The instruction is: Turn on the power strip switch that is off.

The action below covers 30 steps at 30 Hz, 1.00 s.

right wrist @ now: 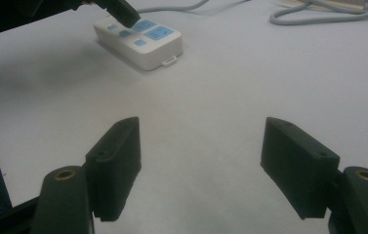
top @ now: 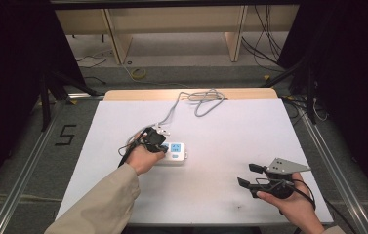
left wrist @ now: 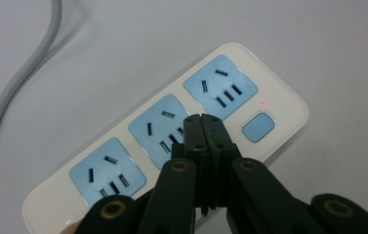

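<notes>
1. Black jaws of the left gripper (left wrist: 202,122) are pressed together with nothing between them, their tips over the middle socket of the power strip (left wrist: 279,100); whether they touch it I cannot tell.
2. White with 3 blue socket faces, the power strip carries a blue button (left wrist: 258,127) at 3 o'clock from the tips, with a small red light (left wrist: 261,102) just above it.
3. In the high view the left gripper (top: 155,140) sits left of the table's middle, and the strip (top: 174,153) shows at 4 o'clock from it.
4. Its grey cable (top: 191,100) runs toward 12 o'clock and loops near the far edge of the white table (top: 230,131).
5. The right gripper (right wrist: 201,161) holds its 2 jaws wide apart and empty above bare table.
6. In the high view the right gripper (top: 249,174) lies well apart from the strip, at 4 o'clock from it, near the table's near right corner.
</notes>
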Motion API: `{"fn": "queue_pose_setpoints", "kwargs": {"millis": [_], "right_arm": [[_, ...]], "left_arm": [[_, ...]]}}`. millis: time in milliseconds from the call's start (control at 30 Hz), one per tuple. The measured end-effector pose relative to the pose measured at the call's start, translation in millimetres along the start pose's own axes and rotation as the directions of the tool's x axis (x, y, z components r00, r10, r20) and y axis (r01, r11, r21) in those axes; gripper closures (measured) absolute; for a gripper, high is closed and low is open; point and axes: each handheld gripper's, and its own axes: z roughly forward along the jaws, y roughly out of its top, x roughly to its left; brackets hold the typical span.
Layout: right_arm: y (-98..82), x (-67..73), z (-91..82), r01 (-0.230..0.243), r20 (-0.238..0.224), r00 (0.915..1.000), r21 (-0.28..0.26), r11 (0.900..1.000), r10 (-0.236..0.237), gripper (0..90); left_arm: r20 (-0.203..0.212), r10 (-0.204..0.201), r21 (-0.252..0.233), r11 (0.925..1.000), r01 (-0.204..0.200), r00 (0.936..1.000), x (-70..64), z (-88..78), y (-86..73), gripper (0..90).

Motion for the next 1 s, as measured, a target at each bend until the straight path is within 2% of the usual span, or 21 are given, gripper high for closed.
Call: {"fn": "queue_pose_setpoints", "kwargs": {"millis": [833,1000], "right_arm": [[-0.2,0.0,0.0,0.005,-0.004,1.0000,0.004,1.000,-0.005,31.3],[-0.2,0.0,0.2,0.006,-0.005,1.0000,0.003,1.000,-0.006,31.3]], "left_arm": [[-0.002,0.022,0.053,0.9984,-0.022,0.9998,-0.2,-0.2,-0.4,90.0],[0.011,0.019,0.056,0.9982,-0.020,0.9997,0.4,-0.5,-0.4,90.0]]}}
